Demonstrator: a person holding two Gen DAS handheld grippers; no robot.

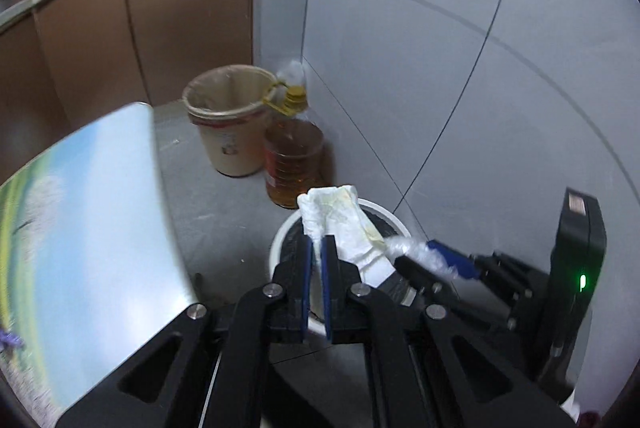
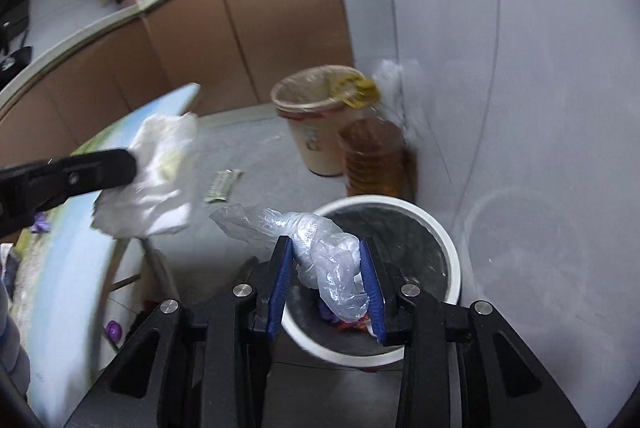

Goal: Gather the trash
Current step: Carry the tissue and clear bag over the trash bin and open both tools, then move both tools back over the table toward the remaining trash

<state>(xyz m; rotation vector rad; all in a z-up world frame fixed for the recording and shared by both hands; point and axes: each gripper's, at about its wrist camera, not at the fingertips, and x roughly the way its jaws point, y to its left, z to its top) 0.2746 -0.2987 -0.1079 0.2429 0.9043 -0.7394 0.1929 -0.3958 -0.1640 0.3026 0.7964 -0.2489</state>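
Note:
My left gripper point(image 1: 319, 242) is shut on a crumpled white tissue point(image 1: 344, 224) and holds it over the rim of a white trash bin point(image 1: 280, 240) with a dark liner. In the right wrist view the tissue point(image 2: 156, 172) hangs left of the bin. My right gripper point(image 2: 326, 244) is shut on a crumpled clear plastic bag point(image 2: 320, 240) and holds it above the white bin point(image 2: 448, 240), which has colourful trash at its bottom. The right gripper point(image 1: 420, 252) with the plastic also shows in the left wrist view.
A beige bin point(image 1: 228, 132) with a liner and a large oil bottle point(image 1: 292, 160) stand by the wall corner. A table with a blue-green cloth point(image 1: 88, 208) is at the left. A small wrapper point(image 2: 222, 186) lies on the floor. Brown cabinets point(image 1: 120, 28) line the back.

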